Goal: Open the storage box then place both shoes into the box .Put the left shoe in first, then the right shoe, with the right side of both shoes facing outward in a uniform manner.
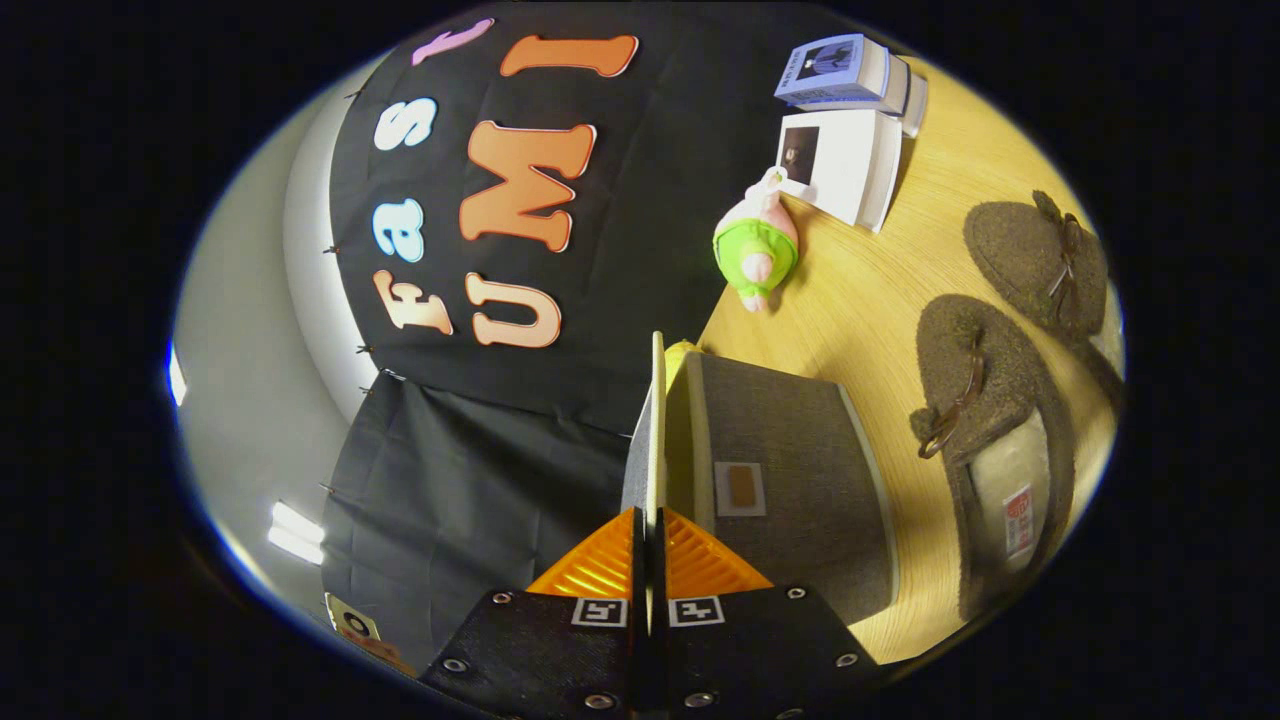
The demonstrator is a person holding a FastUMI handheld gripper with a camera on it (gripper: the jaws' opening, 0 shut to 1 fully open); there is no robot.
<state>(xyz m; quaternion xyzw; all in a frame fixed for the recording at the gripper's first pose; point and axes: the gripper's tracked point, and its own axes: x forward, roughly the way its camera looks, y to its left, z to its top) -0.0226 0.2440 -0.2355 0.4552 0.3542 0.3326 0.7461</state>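
The grey fabric storage box (790,470) stands on the wooden table (860,300), just ahead of my fingers and to their right. Its thin lid (657,430) shows edge-on, lifted away from the box body with a narrow gap between them. My gripper (647,545) is shut on the lid's edge, both fingers pressing on it. Two dark felt shoes lie on the table beyond the box: the nearer shoe (990,390) shows its pale insole, and the farther shoe (1040,255) lies beside it. I cannot tell which shoe is left and which is right.
A pink and green plush toy (757,250) lies on the table past the box, near the booth's black cloth wall. A stack of books (850,120) sits farther back. Bare wood lies between the box, the toy and the shoes.
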